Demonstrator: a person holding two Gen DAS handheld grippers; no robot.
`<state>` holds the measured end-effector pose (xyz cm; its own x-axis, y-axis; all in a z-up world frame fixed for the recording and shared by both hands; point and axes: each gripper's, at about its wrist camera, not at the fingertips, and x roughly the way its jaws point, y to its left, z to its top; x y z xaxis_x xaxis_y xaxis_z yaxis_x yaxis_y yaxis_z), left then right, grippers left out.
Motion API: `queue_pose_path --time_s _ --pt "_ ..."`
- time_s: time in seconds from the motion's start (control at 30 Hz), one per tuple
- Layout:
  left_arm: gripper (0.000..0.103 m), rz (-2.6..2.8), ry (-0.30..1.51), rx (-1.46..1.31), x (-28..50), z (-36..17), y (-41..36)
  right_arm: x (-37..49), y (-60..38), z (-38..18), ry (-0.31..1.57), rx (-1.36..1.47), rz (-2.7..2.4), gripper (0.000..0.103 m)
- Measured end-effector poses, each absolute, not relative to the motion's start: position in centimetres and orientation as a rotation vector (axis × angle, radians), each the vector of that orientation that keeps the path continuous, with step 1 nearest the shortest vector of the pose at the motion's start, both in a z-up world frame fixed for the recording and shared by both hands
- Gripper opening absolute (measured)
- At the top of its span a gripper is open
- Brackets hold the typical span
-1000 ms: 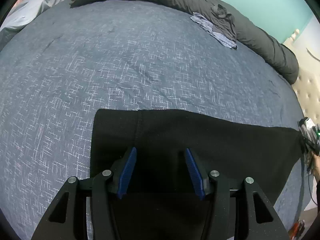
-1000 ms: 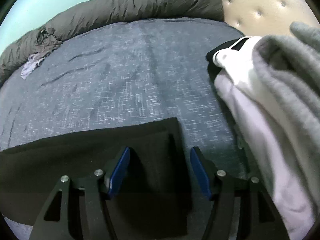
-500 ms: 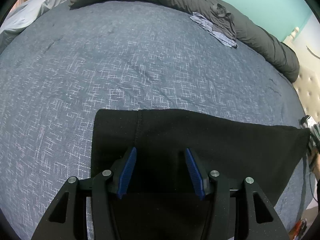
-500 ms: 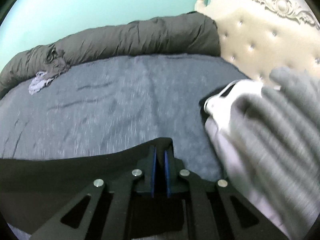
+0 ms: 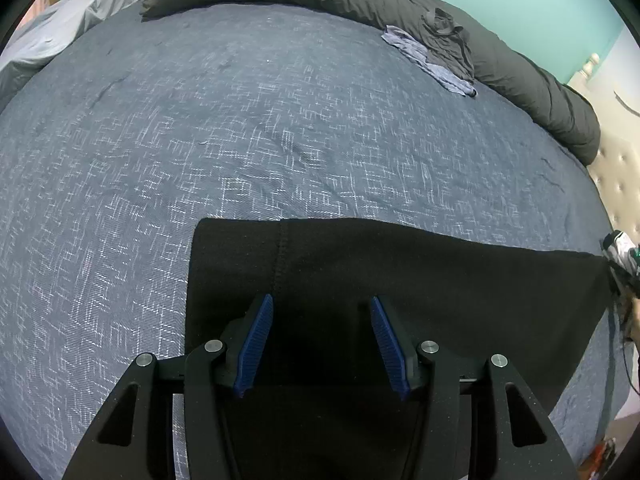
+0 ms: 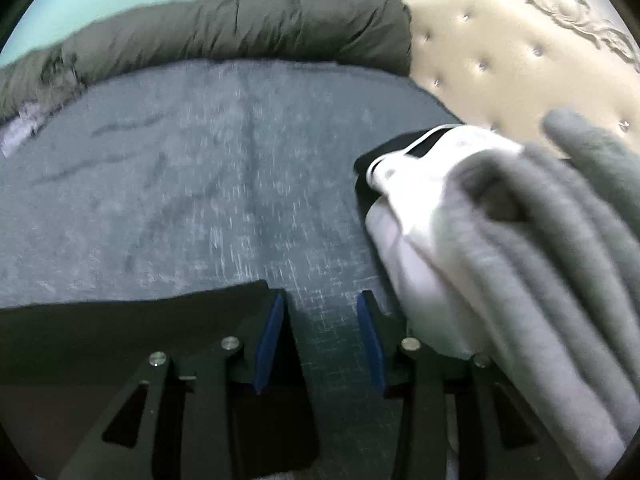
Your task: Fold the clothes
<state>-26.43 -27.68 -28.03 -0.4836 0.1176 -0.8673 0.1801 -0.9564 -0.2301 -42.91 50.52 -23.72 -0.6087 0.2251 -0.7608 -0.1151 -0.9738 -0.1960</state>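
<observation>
A black garment (image 5: 400, 280) lies flat on the blue bedspread (image 5: 280, 120), its long far edge straight and a stitched seam near its left end. My left gripper (image 5: 321, 300) stands over that left end with its blue pads apart and only flat cloth beneath them. In the right wrist view the garment's right corner (image 6: 224, 304) lies against the left finger of my right gripper (image 6: 321, 296). The right jaws are opening, and only bedspread (image 6: 240, 180) shows between the pads, with no cloth in them.
A stack of folded white and grey clothes (image 6: 500, 240) sits close on the right of the right gripper, over a black item (image 6: 384, 156). A rolled dark grey duvet (image 5: 400, 8) and a small bluish garment (image 5: 428, 60) line the far edge. The cream headboard (image 6: 520, 60) stands behind.
The right gripper shut on the black garment's corner half a second ago, then opened and lifted slightly, leaving the corner beside its left finger. The left gripper and the cloth under it have not moved.
</observation>
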Motion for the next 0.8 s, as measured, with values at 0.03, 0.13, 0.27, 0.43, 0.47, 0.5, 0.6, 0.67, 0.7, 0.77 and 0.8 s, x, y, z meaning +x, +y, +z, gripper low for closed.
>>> queue_pose_path --time_s 0.03,0.13,0.27,0.43,0.47,0.5,0.6,0.67,0.7,0.77,0.8 --pt "0.055 -2.634 0.463 1.571 -26.4 -28.0 -27.7 -42.1 50.2 -23.3 -0.151 -1.267 2.697 0.039" --pt "0.055 -2.632 0.477 1.559 -26.2 -27.7 -27.7 -40.2 48.3 -22.9 -0.071 -1.286 2.819 0.039" --pt "0.055 -2.634 0.485 1.541 -25.3 -26.6 -27.7 -38.3 44.4 -24.8 -0.014 -1.454 2.923 0.039" --pt "0.055 -2.639 0.501 1.512 -23.8 -24.7 -28.6 -34.8 41.6 -26.0 0.073 -1.426 2.928 0.039" --pt "0.055 -2.638 0.505 1.512 -23.5 -24.4 -28.8 -34.1 40.8 -25.7 0.113 -1.408 2.953 0.039" --pt "0.055 -2.636 0.509 1.512 -23.2 -24.1 -29.0 -33.6 39.6 -25.3 0.131 -1.399 2.975 0.039" --pt "0.055 -2.626 0.54 1.508 -22.0 -23.4 -29.8 -32.0 35.6 -25.0 0.201 -1.42 3.059 0.039" --pt "0.055 -2.621 0.584 1.498 -21.0 -23.3 -30.3 -31.0 33.0 -25.1 0.263 -1.452 3.1 0.039" --pt "0.055 -2.619 0.599 1.499 -20.4 -23.3 -30.4 -30.4 31.8 -25.2 0.31 -1.473 3.115 0.039" --pt "0.055 -2.606 0.619 1.511 -19.2 -23.6 -30.7 -29.0 29.7 -25.6 0.425 -1.529 3.131 0.039" --pt "0.055 -2.598 0.626 1.524 -18.6 -23.8 -30.8 -28.5 28.6 -25.7 0.456 -1.551 3.133 0.039"
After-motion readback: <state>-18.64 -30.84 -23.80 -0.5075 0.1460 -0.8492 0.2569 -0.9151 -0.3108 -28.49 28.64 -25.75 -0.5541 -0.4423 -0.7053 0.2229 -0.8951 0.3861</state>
